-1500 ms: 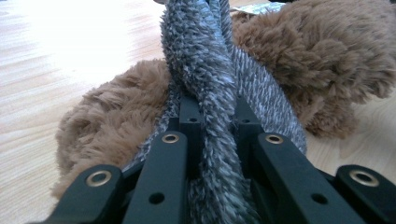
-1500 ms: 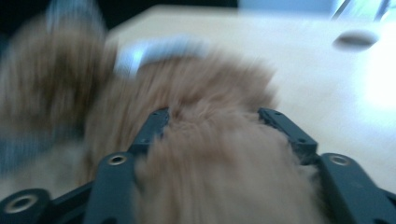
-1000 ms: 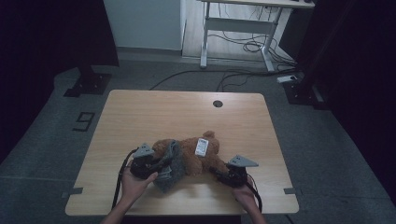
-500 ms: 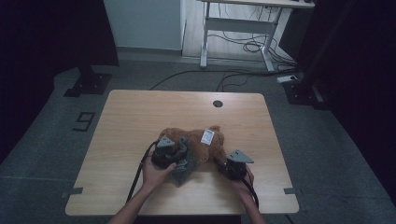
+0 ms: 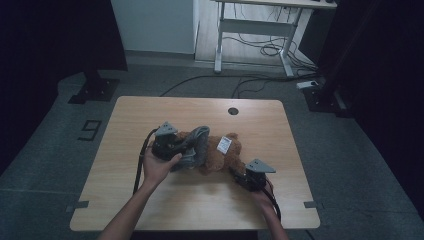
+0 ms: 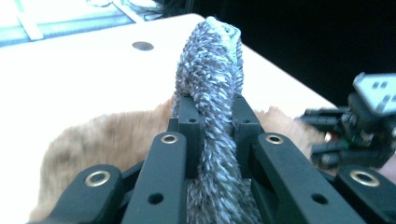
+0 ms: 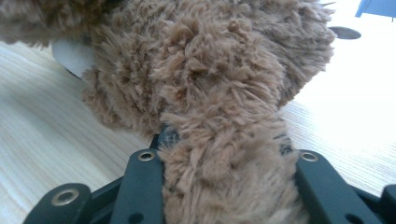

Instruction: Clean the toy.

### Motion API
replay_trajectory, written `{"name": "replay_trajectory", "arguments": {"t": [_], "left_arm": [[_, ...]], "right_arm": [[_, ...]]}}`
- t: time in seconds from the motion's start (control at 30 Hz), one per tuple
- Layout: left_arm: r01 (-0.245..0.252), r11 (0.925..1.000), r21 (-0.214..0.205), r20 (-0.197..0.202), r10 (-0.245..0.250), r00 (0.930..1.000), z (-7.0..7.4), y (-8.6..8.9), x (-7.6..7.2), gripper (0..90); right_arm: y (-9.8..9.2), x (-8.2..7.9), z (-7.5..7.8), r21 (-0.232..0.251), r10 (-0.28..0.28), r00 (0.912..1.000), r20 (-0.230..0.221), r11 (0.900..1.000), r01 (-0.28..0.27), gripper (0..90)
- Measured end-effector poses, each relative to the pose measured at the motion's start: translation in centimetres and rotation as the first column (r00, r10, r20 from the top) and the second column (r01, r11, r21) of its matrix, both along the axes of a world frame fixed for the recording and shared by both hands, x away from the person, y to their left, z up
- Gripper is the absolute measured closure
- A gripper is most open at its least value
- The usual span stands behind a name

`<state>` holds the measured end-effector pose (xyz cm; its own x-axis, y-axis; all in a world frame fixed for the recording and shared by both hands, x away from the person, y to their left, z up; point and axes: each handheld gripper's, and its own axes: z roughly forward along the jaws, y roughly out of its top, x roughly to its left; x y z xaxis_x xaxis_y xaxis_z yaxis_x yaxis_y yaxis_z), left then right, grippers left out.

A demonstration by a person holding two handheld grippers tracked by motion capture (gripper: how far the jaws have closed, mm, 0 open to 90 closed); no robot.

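- Up and toward the middle of the bench went the left hand-held gripper (image 5: 186, 146) since a second before, pulling the grey knit cloth (image 5: 197, 145) higher over the brown teddy bear (image 5: 222, 157).
- Its jaws were clamped on the grey knit cloth (image 6: 212, 93); in the left gripper view a thick fold of it stood squeezed between the two black jaws.
- That cloth looked like a small piece of clothing for the bear, bunched up over the bear's left half, but I could not tell if it was a sweater or a scarf.
- At the other end, the right hand-held gripper (image 5: 239, 175) had hardly moved and was low on the bench.
- Its jaws were pinching a furry brown part of the teddy bear (image 7: 219, 140), maybe a leg or an arm; I could not tell which.
- The bear lay on its side near the middle of the wooden bench (image 5: 150, 115), with its white tag (image 5: 223, 145) facing up.
- My guess at the step: one hand held the bear down while the other tugged the clothing along or off its body.
- Next, I think the left hand would need to pull slowly and keep its squeeze tight, and the right hand would need to hold the bear firm, so the toy did not slide along.
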<state>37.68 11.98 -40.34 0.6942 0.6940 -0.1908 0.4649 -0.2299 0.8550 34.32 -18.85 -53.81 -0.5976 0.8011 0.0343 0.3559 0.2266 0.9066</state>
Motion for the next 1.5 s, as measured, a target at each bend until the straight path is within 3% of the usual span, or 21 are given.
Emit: {"name": "replay_trajectory", "arguments": {"t": [0.13,0.23,0.3,0.4,0.5,0.57,0.63,0.67,0.77,0.87,1.0,1.07,1.13,1.27,1.37,1.5], "left_arm": [[0.039,0.9983,0.042,0.011,-0.04,0.9991,1.6,-3.0,1.2,78.2],[0.074,0.9959,0.052,0.0,-0.075,0.9972,2.0,-5.4,2.0,78.1],[0.104,0.9907,0.088,-0.001,-0.104,0.9946,1.9,-7.7,2.2,78.1],[0.141,0.9787,0.149,-0.037,-0.137,0.9898,0.6,-10.3,2.5,78.0],[0.158,0.9669,0.201,-0.104,-0.139,0.9848,-2.2,-12.1,3.1,77.9],[0.142,0.9707,0.194,-0.098,-0.124,0.9874,-3.4,-12.1,3.0,78.1],[0.132,0.9748,0.179,-0.092,-0.117,0.9889,-3.4,-11.5,2.7,78.3],[0.128,0.9734,0.19,-0.083,-0.114,0.99,-3.3,-11.1,2.5,78.4],[0.083,0.9672,0.24,-0.05,-0.073,0.9961,-3.1,-9.6,2.1,78.4],[0.029,0.9562,0.291,-0.028,-0.022,0.9994,-3.4,-7.4,2.1,78.4],[-0.039,0.9587,0.282,-0.028,0.049,0.9984,-3.7,-3.2,2.0,78.3],[-0.044,0.9724,0.229,-0.062,0.06,0.9963,-4.3,-1.0,1.9,78.2],[-0.061,0.9796,0.191,-0.067,0.075,0.9949,-4.5,0.8,1.5,78.3],[-0.101,0.9786,0.18,-0.051,0.112,0.9924,-4.3,2.7,1.1,78.3],[-0.126,0.9788,0.162,-0.07,0.139,0.9879,-4.5,4.3,1.1,78.3],[-0.169,0.9695,0.177,-0.062,0.183,0.9812,-5.1,5.7,0.9,78.2]], "right_arm": [[-0.1,-0.2,-0.1,0.007,0.018,0.9998,0.004,0.9998,-0.018,62.6],[-0.2,-0.2,-0.2,0.015,0.025,0.9997,0.006,0.9996,-0.025,62.6],[-0.2,-0.2,-0.2,0.014,0.028,0.9996,0.005,0.9995,-0.028,62.6],[-0.2,-0.2,-0.2,0.015,0.032,0.9995,0.007,0.9994,-0.032,62.6],[-0.2,-0.3,-0.2,0.011,0.029,0.9995,0.011,0.9995,-0.029,62.6],[-0.1,-0.4,-0.3,-0.009,0.028,0.9995,0.015,0.9996,-0.028,62.5],[-0.1,-0.4,-0.3,-0.011,0.031,0.9994,0.015,0.9995,-0.031,62.5],[-0.1,-0.5,-0.3,-0.007,0.034,0.9993,0.015,0.9994,-0.034,62.5],[-0.2,-0.5,-0.3,-0.004,0.04,0.9991,0.012,0.9992,-0.04,62.5],[-0.3,-0.5,-0.3,0.007,0.042,0.9991,0.003,0.9991,-0.042,62.5],[-0.3,-0.6,-0.4,0.002,0.053,0.9986,-0.001,0.9986,-0.053,62.5],[-0.3,-0.6,-0.4,0.004,0.06,0.9982,-0.006,0.9982,-0.06,62.5],[0.0,-0.6,-0.4,-0.005,0.072,0.9974,-0.005,0.9974,-0.072,62.4],[0.4,-0.7,-0.6,-0.014,0.073,0.9973,-0.005,0.9972,-0.073,62.4],[0.3,-0.7,-0.6,-0.004,0.072,0.9974,-0.009,0.9974,-0.072,62.4],[0.3,-0.7,-0.6,-0.001,0.07,0.9975,-0.01,0.9976,-0.07,62.1]]}}
